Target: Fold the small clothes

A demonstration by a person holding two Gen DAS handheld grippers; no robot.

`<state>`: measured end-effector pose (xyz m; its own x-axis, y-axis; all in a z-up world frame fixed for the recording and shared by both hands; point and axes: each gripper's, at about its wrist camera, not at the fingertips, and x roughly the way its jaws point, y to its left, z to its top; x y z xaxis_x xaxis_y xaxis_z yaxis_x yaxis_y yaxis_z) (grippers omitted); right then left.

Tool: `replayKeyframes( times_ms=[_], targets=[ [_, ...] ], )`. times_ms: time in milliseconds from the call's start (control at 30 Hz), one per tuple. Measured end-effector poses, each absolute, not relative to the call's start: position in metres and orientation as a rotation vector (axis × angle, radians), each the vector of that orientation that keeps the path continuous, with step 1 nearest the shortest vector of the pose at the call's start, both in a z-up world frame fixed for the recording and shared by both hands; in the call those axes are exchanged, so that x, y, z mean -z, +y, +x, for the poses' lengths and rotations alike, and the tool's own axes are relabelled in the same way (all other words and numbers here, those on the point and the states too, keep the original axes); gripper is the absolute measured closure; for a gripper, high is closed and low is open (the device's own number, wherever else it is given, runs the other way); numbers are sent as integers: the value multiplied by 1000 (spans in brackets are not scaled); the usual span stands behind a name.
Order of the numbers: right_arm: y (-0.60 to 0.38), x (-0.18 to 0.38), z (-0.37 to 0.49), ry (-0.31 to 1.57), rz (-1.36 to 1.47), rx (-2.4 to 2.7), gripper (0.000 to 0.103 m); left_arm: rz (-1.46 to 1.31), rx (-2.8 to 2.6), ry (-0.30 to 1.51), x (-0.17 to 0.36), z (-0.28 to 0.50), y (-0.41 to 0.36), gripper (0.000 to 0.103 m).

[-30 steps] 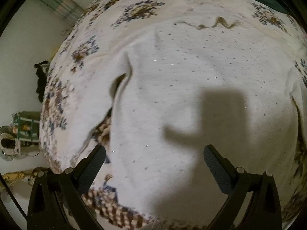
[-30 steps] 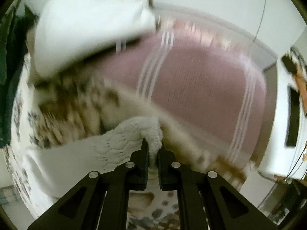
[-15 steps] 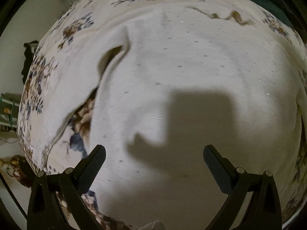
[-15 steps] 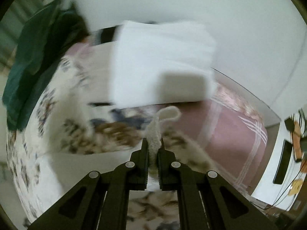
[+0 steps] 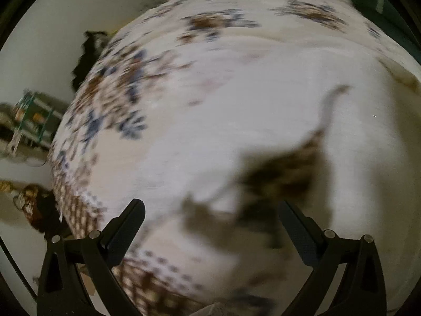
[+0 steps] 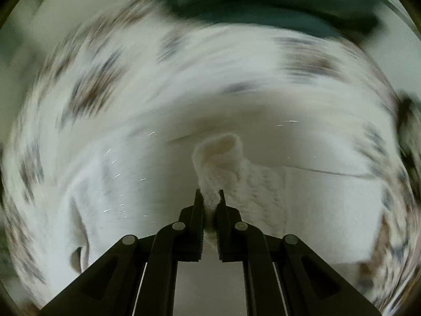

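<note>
The white garment (image 6: pixel 163 173) lies spread on the patterned bedspread (image 5: pixel 118 100). The right gripper (image 6: pixel 209 197), clamped on its knitted edge (image 6: pixel 226 168), has swung from facing the far wall back over the cloth, probably carrying a fold across. The left gripper (image 5: pixel 210 223) hangs wide open, holding nothing.

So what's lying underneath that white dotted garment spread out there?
The white dotted garment lies on a cream bedspread with blue and brown flowers, which shows around its edges. What lies under the garment's middle is covered.
</note>
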<state>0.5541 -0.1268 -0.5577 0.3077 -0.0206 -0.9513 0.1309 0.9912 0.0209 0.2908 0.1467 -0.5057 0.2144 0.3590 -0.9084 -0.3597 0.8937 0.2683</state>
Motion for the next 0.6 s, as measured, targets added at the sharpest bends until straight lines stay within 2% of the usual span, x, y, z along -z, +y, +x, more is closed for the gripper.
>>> replayKeyframes(
  times_ms=[167,267,333,400,467,533,600],
  targets=[
    [52,592,568,1225,-250,-124,96,-56,-590,1264,511,265,198,0],
    [92,621,565,1295,-350,-129,95,-102,-610,1284,516,253,215,0],
    [87,627,564,1351,-301,-124,94,-129,-613,1292,517,248,228,0],
    [66,612,555,1377,-159,-176,77,-179,-614,1299,513,241,243,0],
    [34,592,538,1388,17,-219,44,-251,-614,1302,508,231,263,0],
    [-2,573,516,1375,130,-212,36,-329,-619,1295,504,218,286,0],
    [-38,567,493,1398,181,-156,36,-409,-634,1292,505,201,312,0]
  ],
)
